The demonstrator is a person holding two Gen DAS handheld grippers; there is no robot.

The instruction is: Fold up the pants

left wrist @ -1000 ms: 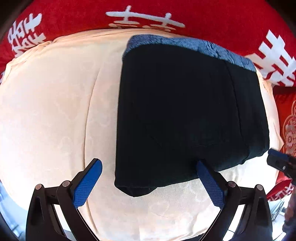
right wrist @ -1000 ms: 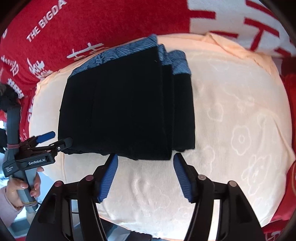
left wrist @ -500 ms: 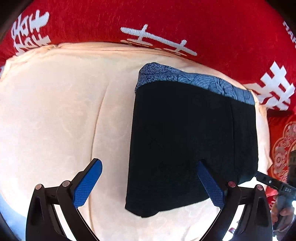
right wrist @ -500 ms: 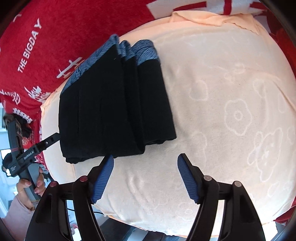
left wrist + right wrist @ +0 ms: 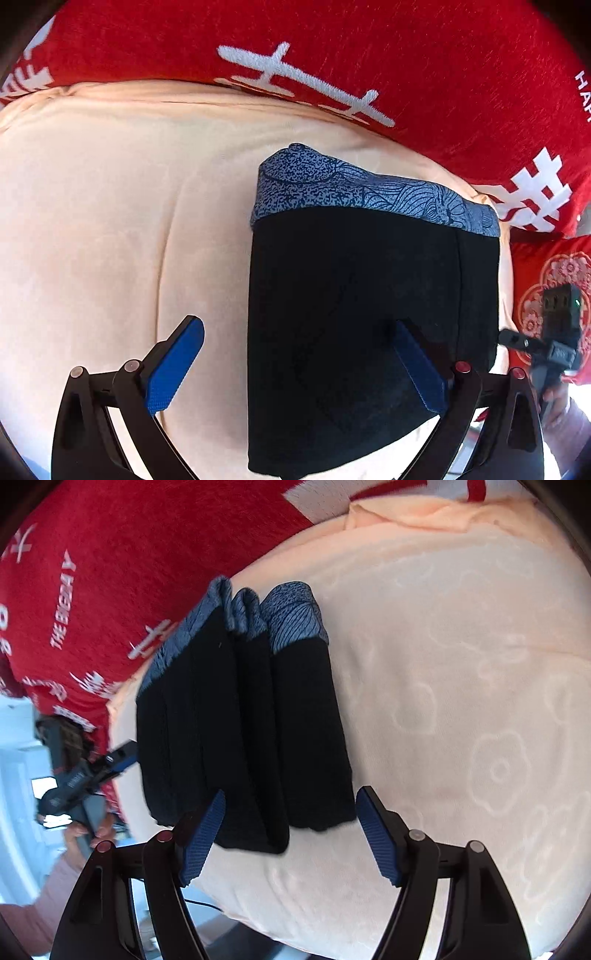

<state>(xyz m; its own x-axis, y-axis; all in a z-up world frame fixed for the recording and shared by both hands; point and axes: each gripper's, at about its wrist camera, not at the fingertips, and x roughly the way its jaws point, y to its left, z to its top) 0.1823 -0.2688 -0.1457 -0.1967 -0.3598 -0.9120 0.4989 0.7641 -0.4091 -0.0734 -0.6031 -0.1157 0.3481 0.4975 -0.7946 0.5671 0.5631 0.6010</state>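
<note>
Hand-held gripper (image 5: 290,836) withdrawn (spread); pants (image 5: 243,734) ahead.

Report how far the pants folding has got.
Done: the black pants lie folded into a compact stack on the peach cushion, their blue patterned waistband layered at one end. In hand: nothing; the left gripper and right gripper both hang over the stack's near edge with jaws open and empty. Left: apparently nothing beyond perhaps tidying.
</note>
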